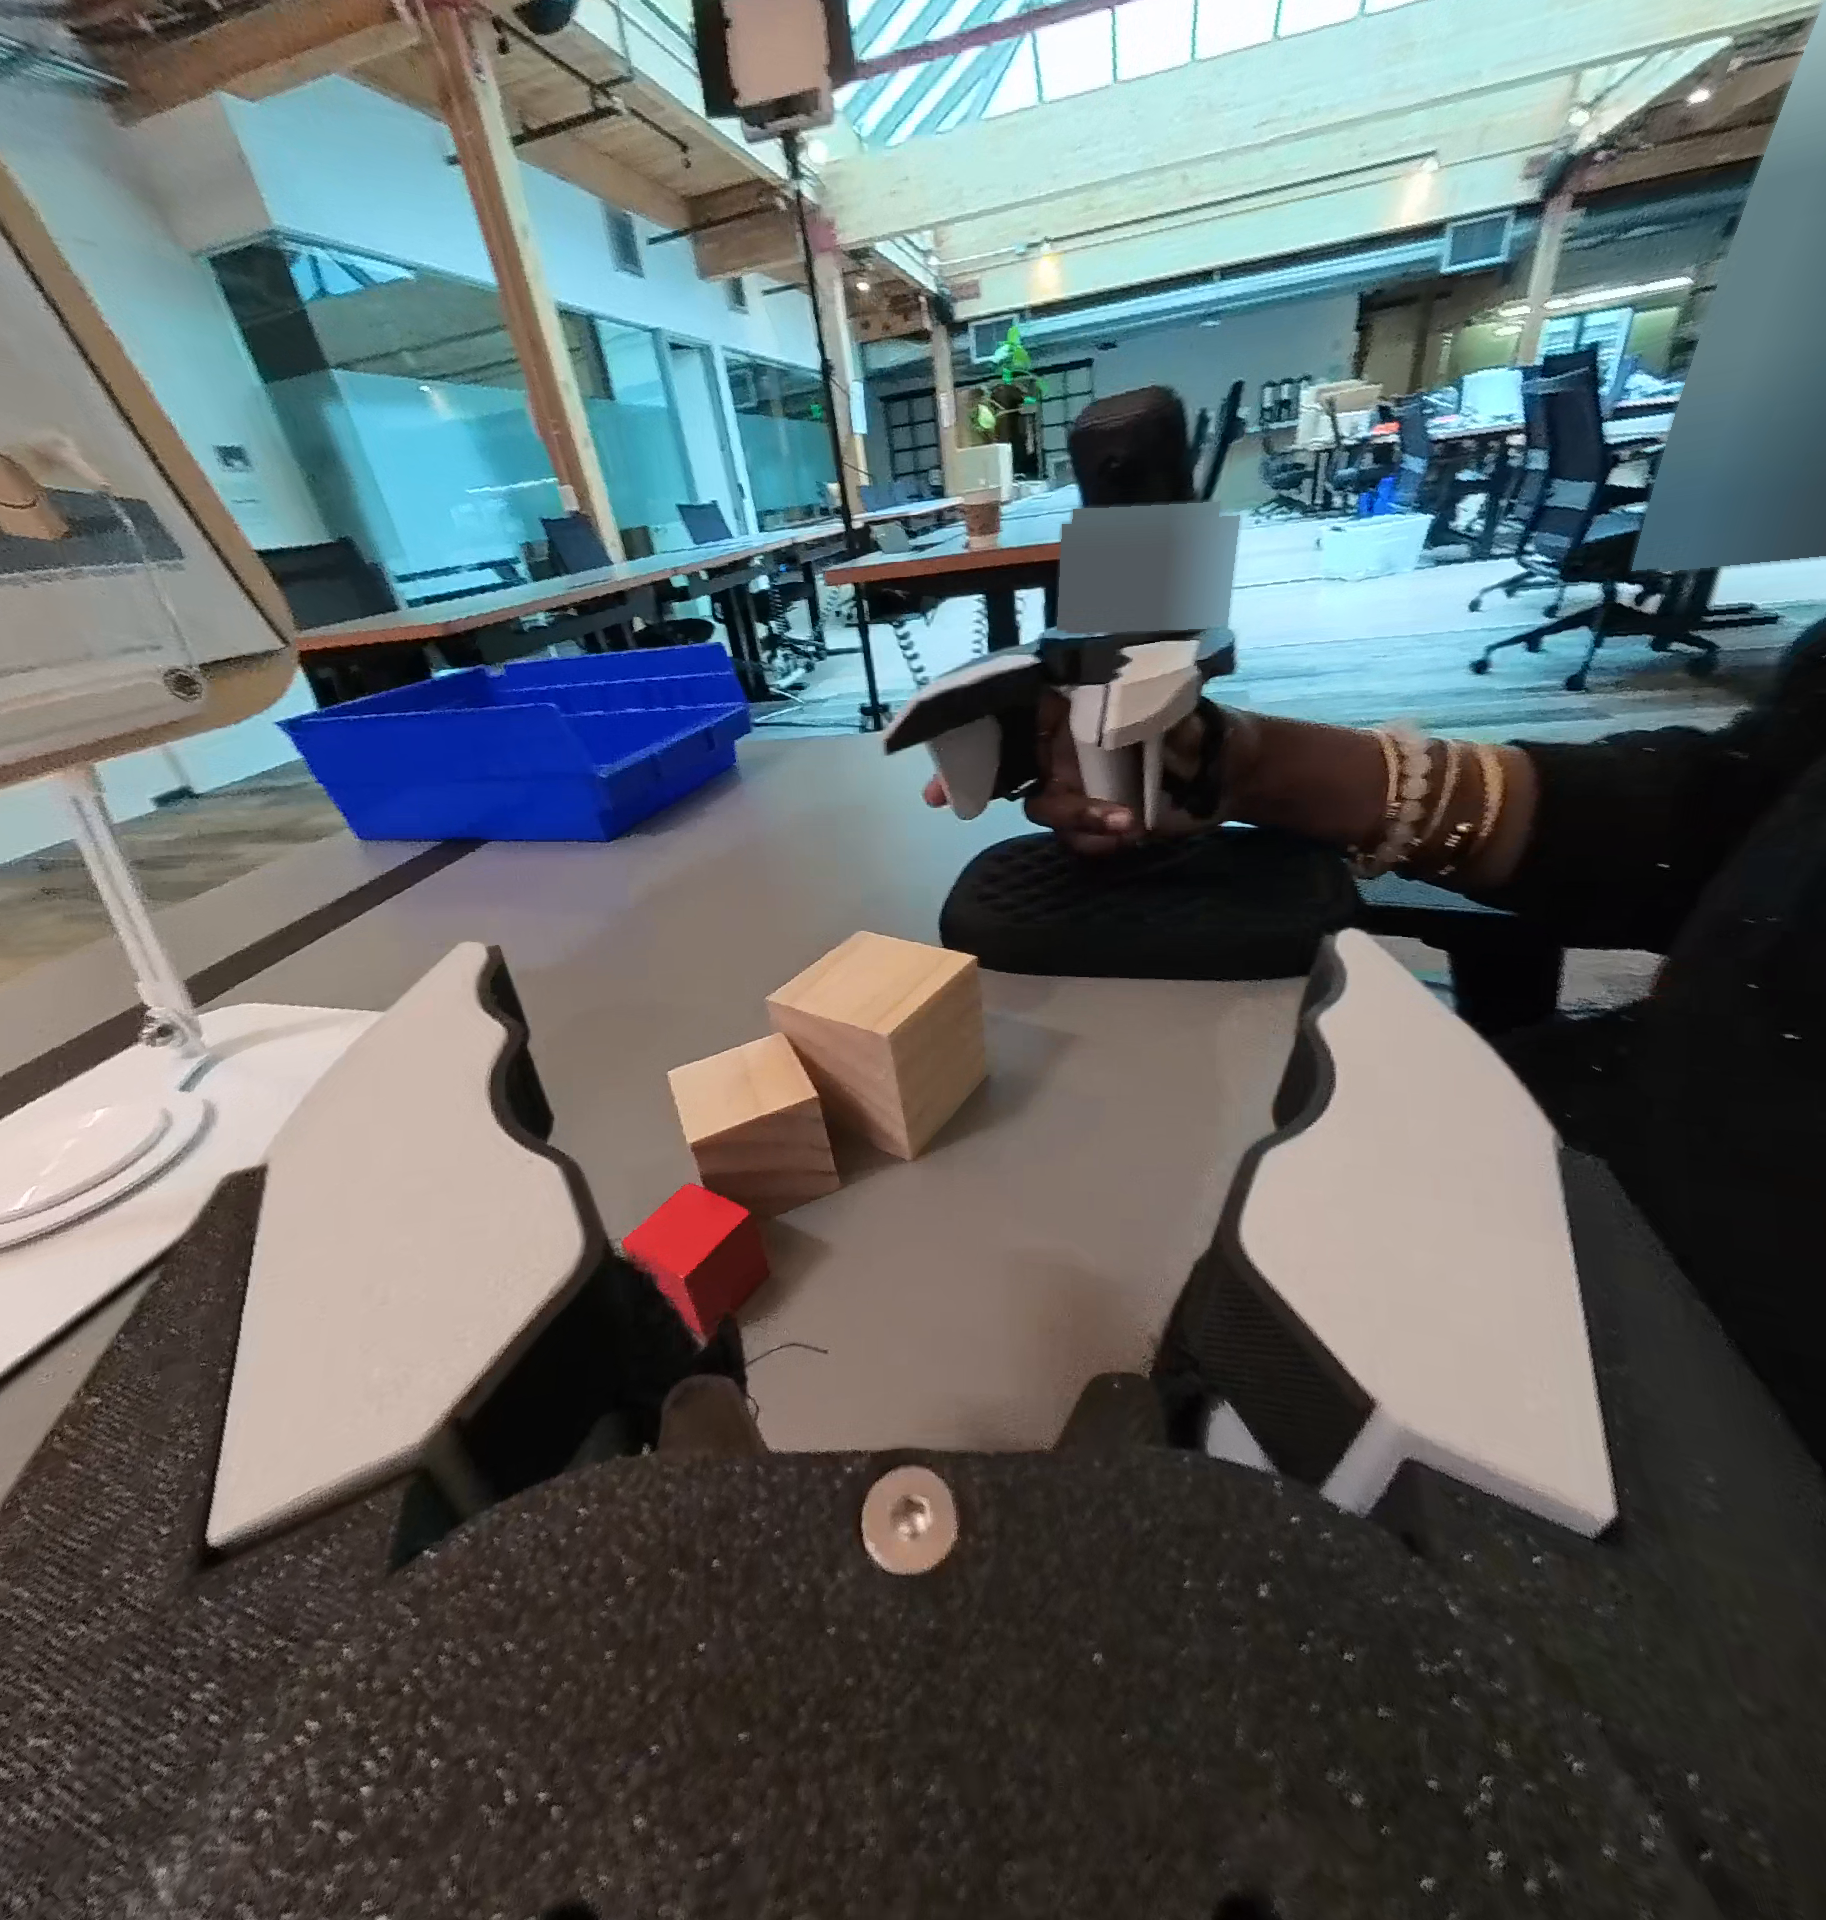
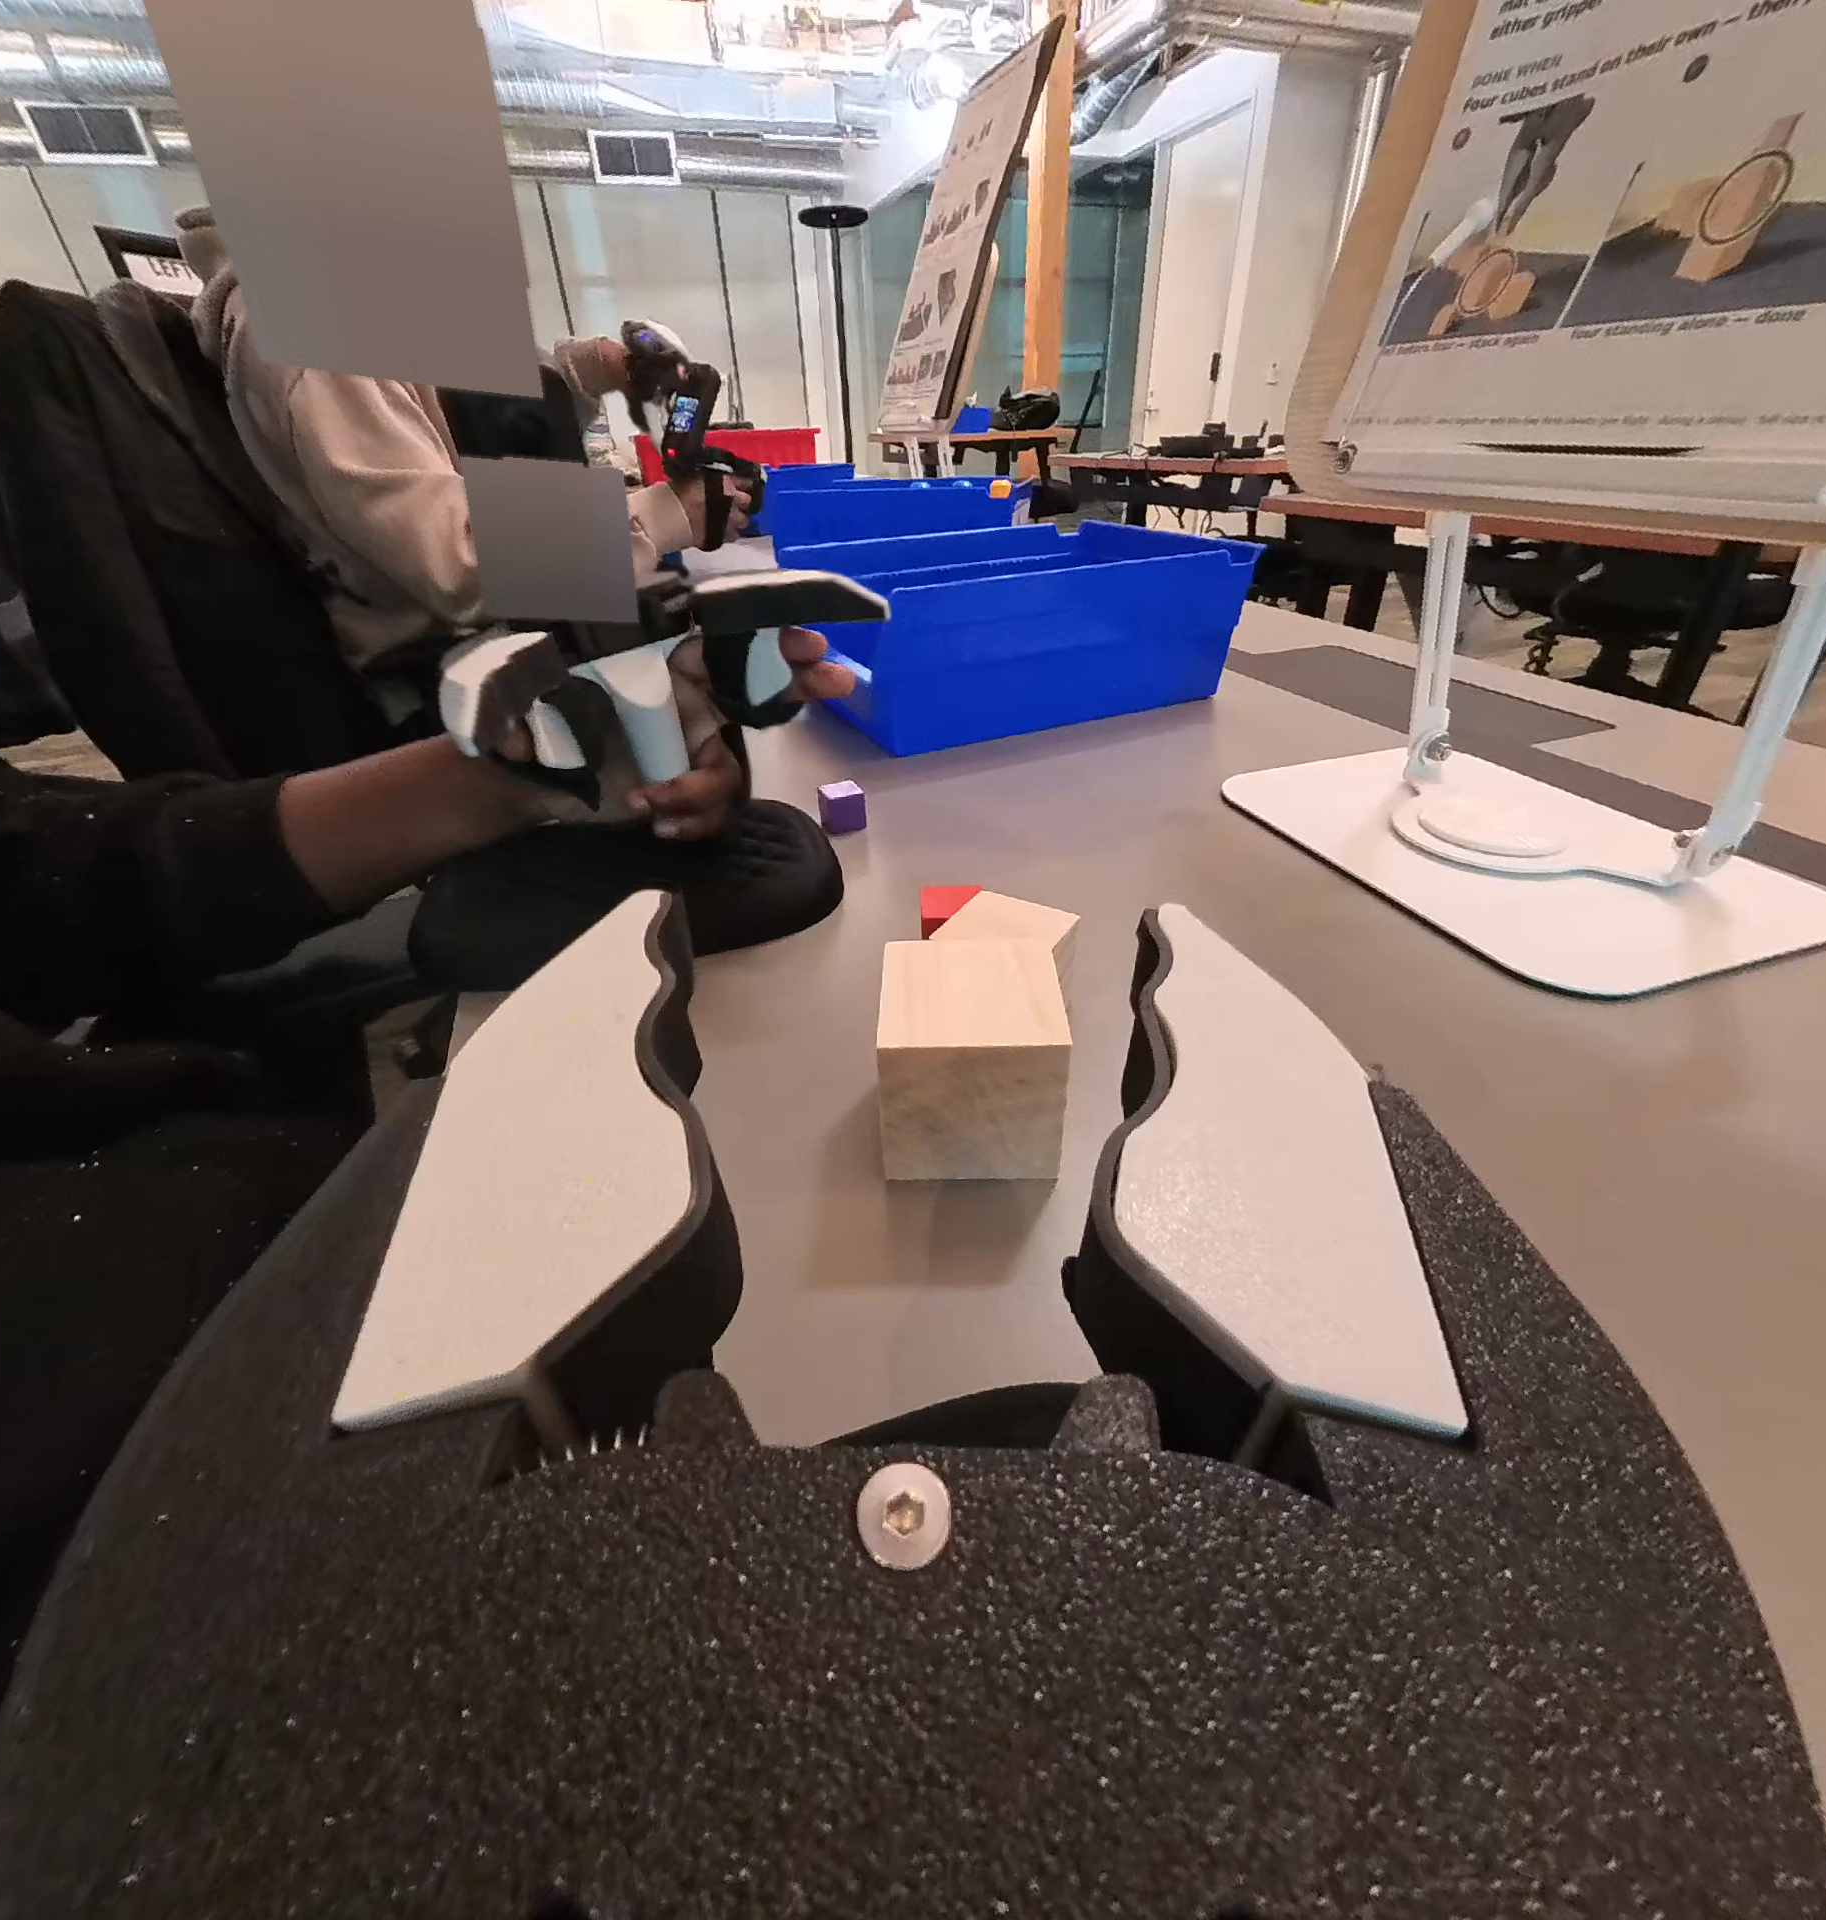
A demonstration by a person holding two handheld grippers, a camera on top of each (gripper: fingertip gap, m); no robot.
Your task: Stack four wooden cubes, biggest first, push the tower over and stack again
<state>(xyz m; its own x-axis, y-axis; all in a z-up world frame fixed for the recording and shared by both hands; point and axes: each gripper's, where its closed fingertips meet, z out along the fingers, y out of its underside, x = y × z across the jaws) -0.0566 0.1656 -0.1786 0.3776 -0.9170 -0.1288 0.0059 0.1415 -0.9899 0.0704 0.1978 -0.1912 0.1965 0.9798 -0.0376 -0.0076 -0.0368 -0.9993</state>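
grey worktop point(image 2: 1304, 1195) fills the middle of both views. blue bin point(image 2: 1034, 644) sits at the far side, upper centre of the right wrist frame, left of centre in the left wrist frame point(image 1: 514, 748). white stand base point(image 2: 1532, 894) at right of the right wrist frame carries a tilted printed board point(image 2: 1615, 260). black mesh chair armrest point(image 1: 1148, 914) lies at the worktop edge, right of centre in the left wrist frame.

left hand-held gripper point(image 1: 909, 1039): jaws spread wide, nothing between the pads pressing. inside the span sit the large wooden cube point(image 1: 878, 1039), the smaller wooden cube point(image 1: 753, 1122) touching its near-left side, and the red cube point(image 1: 696, 1257) low left, just beside the left finger point(image 1: 400, 1247); cannot tell if it touches the pad.

right hand-held gripper point(image 2: 909, 1039): jaws apart, large wooden cube point(image 2: 971, 1070) stands between the fingers with clear worktop showing on both sides, so not gripped. smaller wooden cube point(image 2: 1023, 925) is just behind it, touching or nearly so; red cube point(image 2: 945, 909) peeks out behind that. purple cube point(image 2: 841, 805) stands alone farther back, left of centre, near the armrest.

each gripper also shows in the other view, held in a hand above the armrest.
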